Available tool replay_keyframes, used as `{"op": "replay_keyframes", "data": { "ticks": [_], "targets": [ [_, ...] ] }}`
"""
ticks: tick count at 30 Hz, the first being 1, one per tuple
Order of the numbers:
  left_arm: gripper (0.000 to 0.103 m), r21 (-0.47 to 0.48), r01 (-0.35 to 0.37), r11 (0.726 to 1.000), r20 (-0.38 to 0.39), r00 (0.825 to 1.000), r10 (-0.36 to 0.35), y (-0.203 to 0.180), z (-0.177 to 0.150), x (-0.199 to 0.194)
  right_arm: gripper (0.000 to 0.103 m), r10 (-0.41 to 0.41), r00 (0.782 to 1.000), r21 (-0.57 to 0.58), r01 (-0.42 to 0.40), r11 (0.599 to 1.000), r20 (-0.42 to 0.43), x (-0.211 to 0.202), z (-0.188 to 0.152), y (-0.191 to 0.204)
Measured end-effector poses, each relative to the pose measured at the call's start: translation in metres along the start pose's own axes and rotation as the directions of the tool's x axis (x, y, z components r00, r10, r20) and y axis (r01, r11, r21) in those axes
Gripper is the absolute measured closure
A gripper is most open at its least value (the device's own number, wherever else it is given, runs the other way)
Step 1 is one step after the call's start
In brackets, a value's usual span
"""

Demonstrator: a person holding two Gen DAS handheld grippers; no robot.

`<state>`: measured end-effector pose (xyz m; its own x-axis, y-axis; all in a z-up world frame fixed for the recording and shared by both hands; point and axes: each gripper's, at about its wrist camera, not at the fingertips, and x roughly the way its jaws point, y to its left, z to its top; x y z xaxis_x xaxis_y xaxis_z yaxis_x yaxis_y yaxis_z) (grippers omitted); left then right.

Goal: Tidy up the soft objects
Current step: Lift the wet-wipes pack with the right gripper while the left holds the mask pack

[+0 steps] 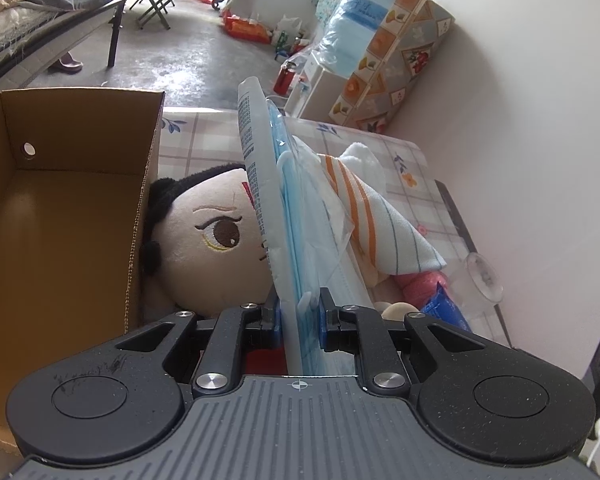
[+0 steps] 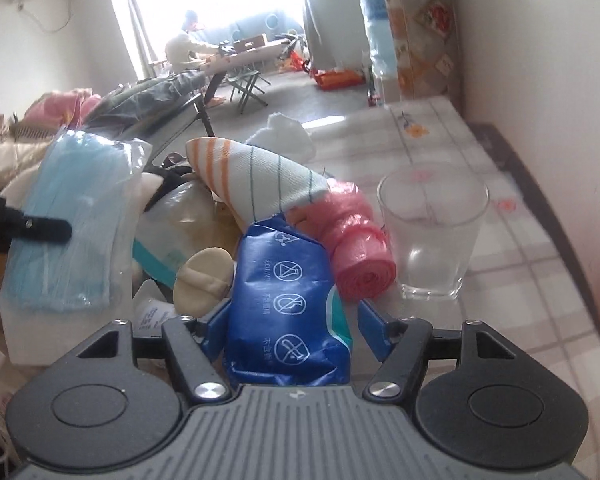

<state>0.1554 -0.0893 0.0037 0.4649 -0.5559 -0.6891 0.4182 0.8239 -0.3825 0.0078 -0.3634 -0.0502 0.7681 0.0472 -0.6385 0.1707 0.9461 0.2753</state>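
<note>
My left gripper (image 1: 300,312) is shut on a clear-wrapped pack of blue face masks (image 1: 288,208), held on edge above a plush doll (image 1: 208,236). In the right wrist view the same pack (image 2: 72,224) shows at the left, with a black finger (image 2: 40,228) across it. My right gripper (image 2: 294,328) is open, its blue fingers on either side of a blue wipes packet (image 2: 288,280); a gap shows at the right finger. A striped cloth (image 2: 256,176), a pink bag roll (image 2: 356,240) and a beige puff (image 2: 204,280) lie in the pile.
An open cardboard box (image 1: 60,200) stands left of the doll, against it. A clear drinking glass (image 2: 434,232) stands upright right of the pink roll on the checked tablecloth (image 2: 500,280). The wall runs close along the table's right side. A person sits far back in the room.
</note>
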Motion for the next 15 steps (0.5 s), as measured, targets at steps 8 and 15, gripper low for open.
{"op": "replay_keyframes", "data": {
  "ticks": [8,15],
  "targets": [
    [0.089,0.023,-0.005,1.000,0.033,0.999,0.004,-0.007,-0.004,-0.009,0.047,-0.036,0.999,0.057,0.037,0.998,-0.016,-0.006,-0.002,0.006],
    [0.090,0.070,-0.017,0.997,0.105,0.994,0.010,-0.022,-0.005,-0.041,0.047,-0.054,0.998,0.099,0.052,0.994,0.017,-0.034,-0.014,0.005]
  ]
}}
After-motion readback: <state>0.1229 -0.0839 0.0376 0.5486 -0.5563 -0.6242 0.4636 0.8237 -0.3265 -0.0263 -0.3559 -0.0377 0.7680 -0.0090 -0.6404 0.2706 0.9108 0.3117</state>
